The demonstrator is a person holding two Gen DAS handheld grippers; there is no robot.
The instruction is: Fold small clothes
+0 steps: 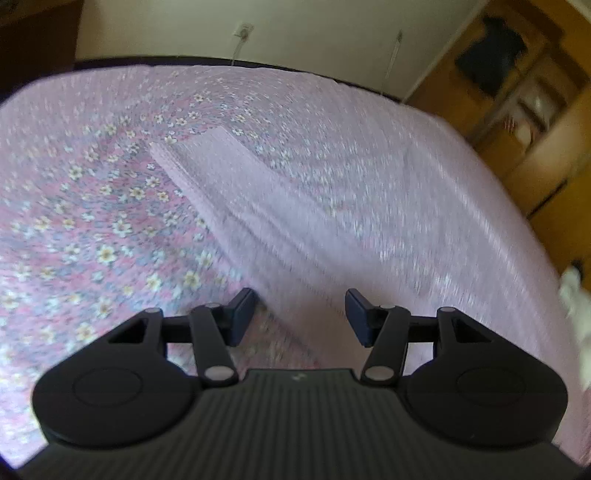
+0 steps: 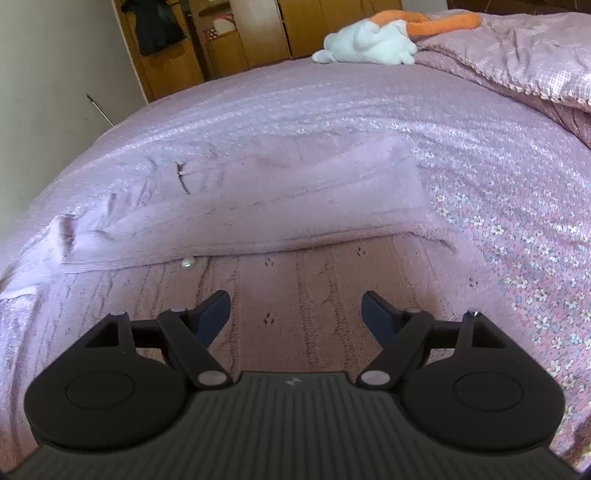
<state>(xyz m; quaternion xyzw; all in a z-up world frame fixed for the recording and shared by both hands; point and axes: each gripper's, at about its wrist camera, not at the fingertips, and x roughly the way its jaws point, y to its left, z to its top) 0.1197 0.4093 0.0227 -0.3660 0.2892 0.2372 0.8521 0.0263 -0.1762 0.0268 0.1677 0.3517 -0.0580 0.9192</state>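
Note:
A pale pink cable-knit garment (image 2: pixel 303 192) lies flat on the bed, with one part folded over across its middle. A small pearl button (image 2: pixel 186 263) shows at the fold's edge. My right gripper (image 2: pixel 295 295) hovers open just above the knit body in front of the fold, nothing between its fingers. In the blurred left wrist view the same pink garment (image 1: pixel 236 184) runs as a long folded strip from upper left toward the fingers. My left gripper (image 1: pixel 301 299) is open over the strip's near end, and no cloth is pinched.
The bed has a pink floral sheet (image 1: pixel 92 221). A white and orange plush toy (image 2: pixel 369 40) lies at the bed's far edge beside a bunched pink quilt (image 2: pixel 524 62). A wooden wardrobe (image 2: pixel 229 40) and a pale wall (image 1: pixel 295 29) stand beyond the bed.

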